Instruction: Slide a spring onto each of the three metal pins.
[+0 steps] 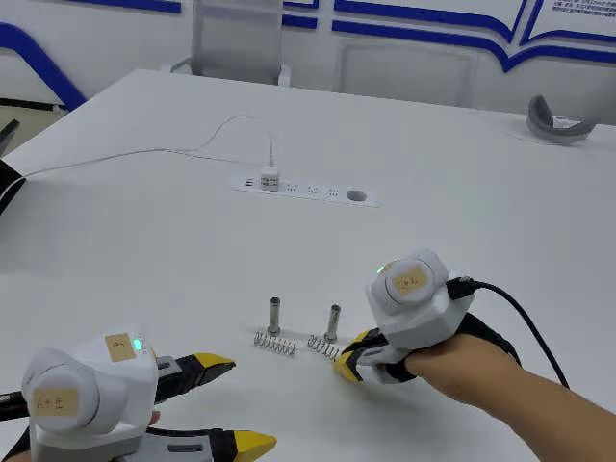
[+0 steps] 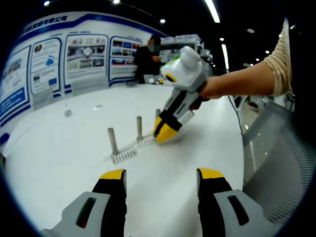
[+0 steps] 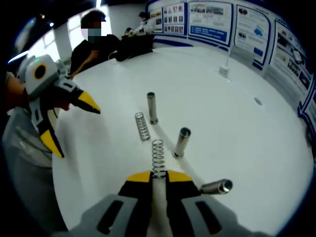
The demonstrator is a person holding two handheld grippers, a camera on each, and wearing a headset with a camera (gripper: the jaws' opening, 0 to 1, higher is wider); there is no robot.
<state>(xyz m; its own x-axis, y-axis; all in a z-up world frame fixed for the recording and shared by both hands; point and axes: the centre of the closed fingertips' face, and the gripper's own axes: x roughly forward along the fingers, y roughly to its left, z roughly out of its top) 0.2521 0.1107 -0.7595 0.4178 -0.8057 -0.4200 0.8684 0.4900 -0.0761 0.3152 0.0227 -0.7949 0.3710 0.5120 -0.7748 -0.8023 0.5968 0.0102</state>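
Springs, head view: two lie flat toward the near edge of the worktop. The left spring is at the foot of the left pin, and the right spring is at the foot of the middle pin. Both pins stand upright. My right gripper is low on the surface, its yellow tips touching the right spring's near end. My left gripper hangs over the near edge, left of the pins, fingers spread wide with nothing between them. A socket strip sits mid-worktop with a white plug in it.

Left gripper view: my fingers are wide apart above bare worktop. I count three upright pins in a row, the third pin just behind the right gripper's tips.

Right gripper view: the fingers are drawn nearly together, pinching the right spring's near end, and the spring points away along the surface. The third pin is close by on the right. The left spring lies just beside the left pin. The left gripper is well apart, at the view's left.
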